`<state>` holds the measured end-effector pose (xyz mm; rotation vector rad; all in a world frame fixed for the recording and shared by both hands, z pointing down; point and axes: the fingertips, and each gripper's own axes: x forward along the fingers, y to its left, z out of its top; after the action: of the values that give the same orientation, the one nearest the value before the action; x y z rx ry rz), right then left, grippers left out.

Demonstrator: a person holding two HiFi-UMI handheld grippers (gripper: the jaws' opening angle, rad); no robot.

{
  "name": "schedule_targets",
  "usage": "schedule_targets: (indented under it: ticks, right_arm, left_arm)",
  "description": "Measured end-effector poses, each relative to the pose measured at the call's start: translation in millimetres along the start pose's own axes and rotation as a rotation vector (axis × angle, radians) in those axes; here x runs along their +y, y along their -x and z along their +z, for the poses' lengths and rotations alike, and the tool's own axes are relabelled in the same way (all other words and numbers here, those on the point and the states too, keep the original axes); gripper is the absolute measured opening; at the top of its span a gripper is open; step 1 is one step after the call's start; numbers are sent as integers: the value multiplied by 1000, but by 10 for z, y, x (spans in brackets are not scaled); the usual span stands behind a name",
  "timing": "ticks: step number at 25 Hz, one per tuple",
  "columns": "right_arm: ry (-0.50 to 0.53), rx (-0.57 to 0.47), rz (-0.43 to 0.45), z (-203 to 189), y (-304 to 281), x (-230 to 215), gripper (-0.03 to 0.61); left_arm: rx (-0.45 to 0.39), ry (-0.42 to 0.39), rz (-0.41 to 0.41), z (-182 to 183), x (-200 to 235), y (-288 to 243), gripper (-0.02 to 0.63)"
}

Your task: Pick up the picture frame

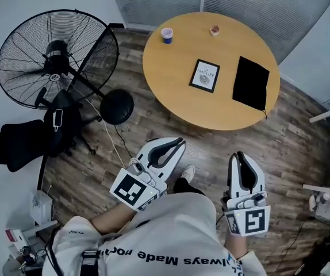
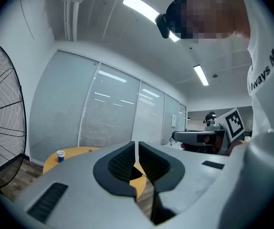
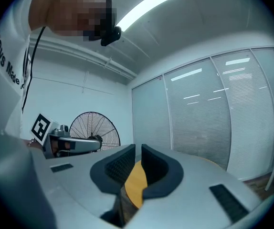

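One picture frame (image 1: 204, 75) flat on round tabletop (image 1: 171, 68), well ahead of both jaws, untouched. Left gripper (image 1: 180, 142) and right gripper (image 1: 240, 154): jaws closed, nothing between. Beyond jaws too: one black sheet (image 1: 250, 83) beside frame, one cup (image 1: 167, 34), one small brown item (image 1: 214, 30) farther off.

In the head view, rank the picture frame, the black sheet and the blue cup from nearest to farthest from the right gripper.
From the right gripper:
1. black sheet, on the right side of the table, nearest.
2. picture frame, near the table's middle.
3. blue cup, at the far left edge.
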<state>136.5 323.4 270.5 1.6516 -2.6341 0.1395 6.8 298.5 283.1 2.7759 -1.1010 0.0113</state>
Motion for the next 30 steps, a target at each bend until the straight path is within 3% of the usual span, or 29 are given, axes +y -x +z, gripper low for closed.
schedule_targets:
  ticks: [11, 20, 30]
  right_arm:
    - [-8, 4, 30, -4, -208, -661, 60]
    - [-29, 1, 31, -39, -352, -867, 60]
    - [-3, 7, 32, -18, -823, -996, 58]
  left_arm:
    - [11, -1, 26, 1, -4, -672, 44]
    - [17, 5, 38, -36, 104, -901, 44]
    - [4, 6, 43, 6, 541, -1173, 44]
